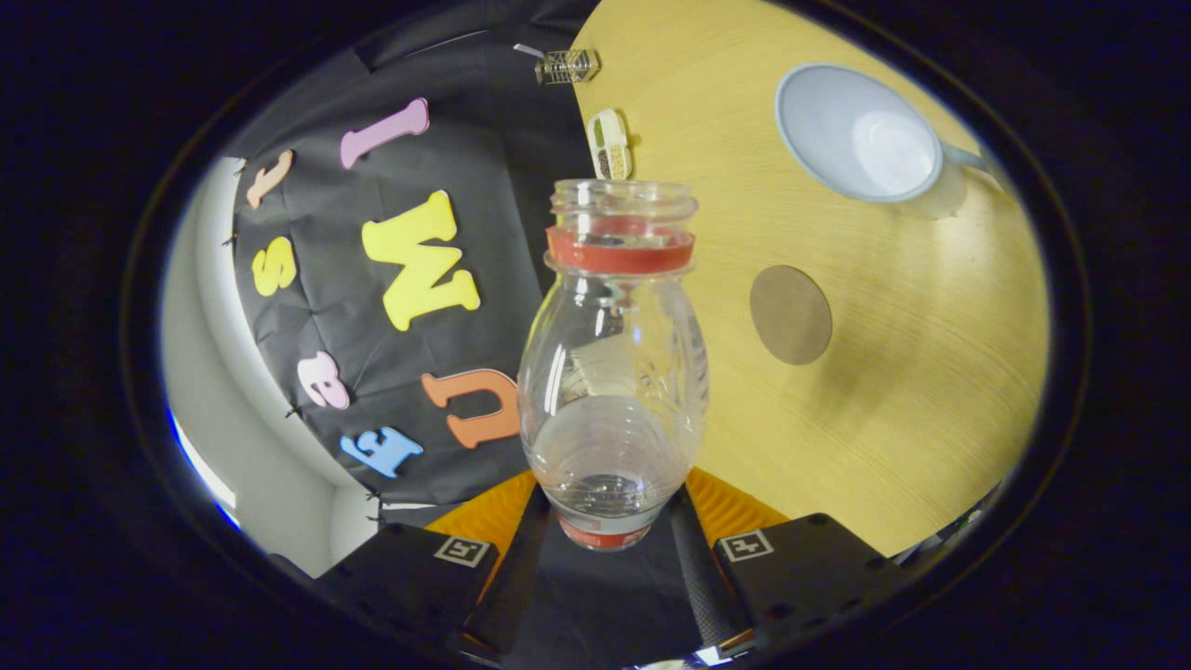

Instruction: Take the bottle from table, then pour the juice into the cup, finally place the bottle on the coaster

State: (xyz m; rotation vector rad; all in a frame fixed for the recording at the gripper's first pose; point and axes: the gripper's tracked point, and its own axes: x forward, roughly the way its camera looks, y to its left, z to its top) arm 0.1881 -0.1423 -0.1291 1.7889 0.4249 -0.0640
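The wooden table [884,391] took up everything beyond the bottle [609,372]. The cup [856,135] lay well past the bottle's mouth, the round coaster [791,314] nearer, just beside its shoulder. The bottle itself sat clamped low between the gripper [605,530] fingers, looking near empty, so probably light, thin-walled and slick; gripping low seemed smart.

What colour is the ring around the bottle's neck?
Red, on the clear bottle held between the tongs; clearest in the gripper view.
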